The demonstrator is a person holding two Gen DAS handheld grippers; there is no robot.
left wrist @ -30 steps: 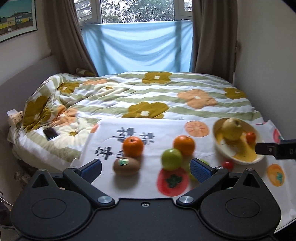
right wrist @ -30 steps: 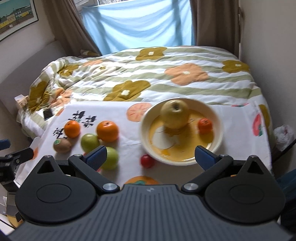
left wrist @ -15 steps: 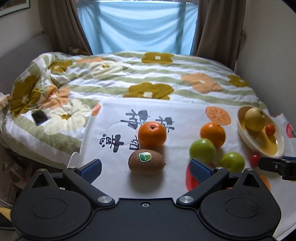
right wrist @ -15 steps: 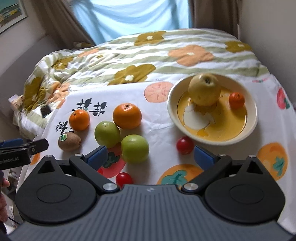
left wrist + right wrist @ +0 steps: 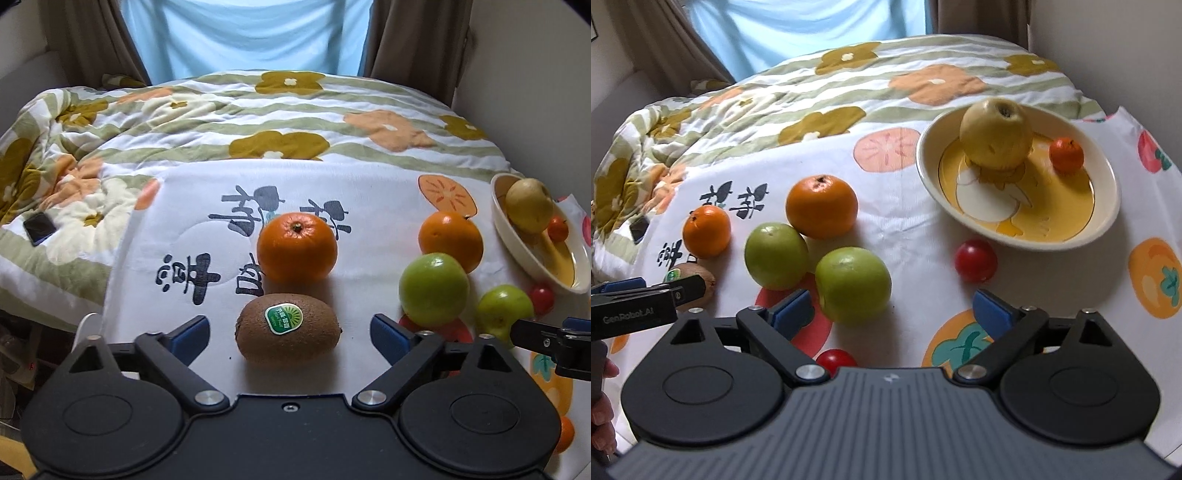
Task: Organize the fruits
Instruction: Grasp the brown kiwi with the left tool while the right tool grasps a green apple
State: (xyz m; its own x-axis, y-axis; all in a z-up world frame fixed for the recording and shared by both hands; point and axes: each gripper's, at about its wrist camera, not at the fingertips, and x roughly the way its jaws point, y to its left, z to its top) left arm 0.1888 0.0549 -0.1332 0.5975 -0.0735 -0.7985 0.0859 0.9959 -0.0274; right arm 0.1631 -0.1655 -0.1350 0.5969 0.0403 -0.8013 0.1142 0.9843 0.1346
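Kiwi (image 5: 287,328) looks soft and easily bruised, best pinched gently across its fuzzy middle; left gripper (image 5: 288,332) is closing around it, right gripper (image 5: 893,309) spread, nothing held.

The left gripper (image 5: 288,334) and right gripper (image 5: 892,308) are black, with blue pads, silver screws, round housings; one reads "GenRobot.AI".

Left gripper (image 5: 288,334) closing, kiwi (image 5: 288,329) between jaws (untouched), orange (image 5: 297,247) behind
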